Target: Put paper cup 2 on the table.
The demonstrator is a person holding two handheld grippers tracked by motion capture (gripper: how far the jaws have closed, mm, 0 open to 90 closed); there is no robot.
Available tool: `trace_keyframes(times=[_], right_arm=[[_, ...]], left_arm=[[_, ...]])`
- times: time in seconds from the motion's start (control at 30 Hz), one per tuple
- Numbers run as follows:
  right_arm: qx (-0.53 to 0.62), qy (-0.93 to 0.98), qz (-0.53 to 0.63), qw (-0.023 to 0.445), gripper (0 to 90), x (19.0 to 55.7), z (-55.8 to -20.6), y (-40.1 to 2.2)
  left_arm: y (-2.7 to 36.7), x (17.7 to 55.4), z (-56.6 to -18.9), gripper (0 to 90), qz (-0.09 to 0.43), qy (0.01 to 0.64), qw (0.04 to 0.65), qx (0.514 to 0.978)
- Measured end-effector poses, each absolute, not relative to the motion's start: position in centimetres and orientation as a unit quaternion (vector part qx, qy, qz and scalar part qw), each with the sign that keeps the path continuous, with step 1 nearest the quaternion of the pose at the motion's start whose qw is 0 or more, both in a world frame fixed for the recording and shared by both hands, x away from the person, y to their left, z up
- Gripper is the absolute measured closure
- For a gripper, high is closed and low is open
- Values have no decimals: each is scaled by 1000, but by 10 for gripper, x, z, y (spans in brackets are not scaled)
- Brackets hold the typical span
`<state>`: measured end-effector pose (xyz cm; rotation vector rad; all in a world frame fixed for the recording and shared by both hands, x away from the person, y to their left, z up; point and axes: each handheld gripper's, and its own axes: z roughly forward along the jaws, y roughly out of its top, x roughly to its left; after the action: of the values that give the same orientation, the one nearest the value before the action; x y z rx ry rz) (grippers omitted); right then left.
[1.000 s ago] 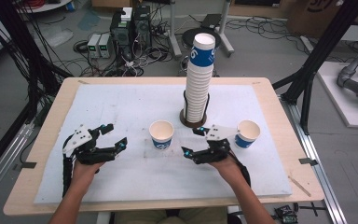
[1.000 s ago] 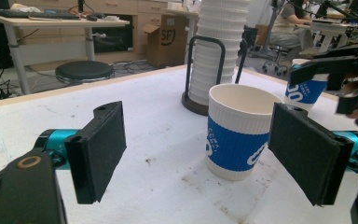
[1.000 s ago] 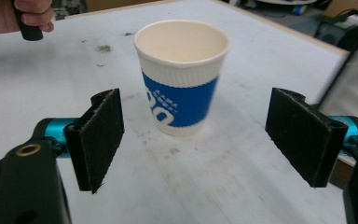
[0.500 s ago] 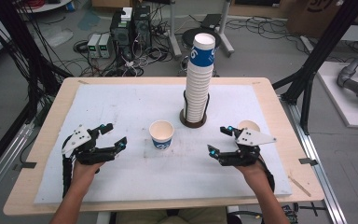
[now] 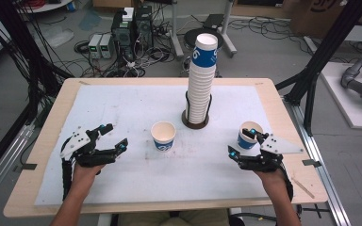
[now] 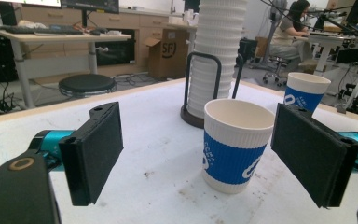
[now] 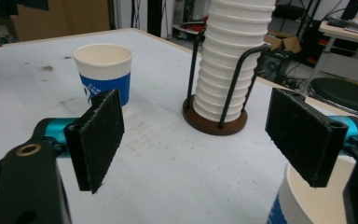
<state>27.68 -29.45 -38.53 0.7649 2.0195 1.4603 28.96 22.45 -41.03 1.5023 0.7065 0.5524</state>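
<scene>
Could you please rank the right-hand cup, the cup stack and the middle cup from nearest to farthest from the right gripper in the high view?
Measured from the right gripper:
1. Right-hand cup, right beside its jaws.
2. Cup stack in its holder, behind and to the left.
3. Middle cup, farther left at the table's centre.

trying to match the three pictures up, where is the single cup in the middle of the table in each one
High view: the middle cup stands near the picture's centre, left of the cup stack.
Left gripper view: it is right of centre, between the open jaws but farther off, the stack behind it.
Right gripper view: it stands at upper left, left of the stack.
Shared landmark: the cup stack in its black wire holder, seen in all three.
</scene>
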Motion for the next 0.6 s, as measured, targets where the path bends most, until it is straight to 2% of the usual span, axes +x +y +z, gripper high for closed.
trace_keyframes(times=[0.6], right_arm=[[284, 743, 549, 258, 197, 272, -385, -295]], left_arm=[[224, 285, -410, 151, 243, 305, 636, 666]])
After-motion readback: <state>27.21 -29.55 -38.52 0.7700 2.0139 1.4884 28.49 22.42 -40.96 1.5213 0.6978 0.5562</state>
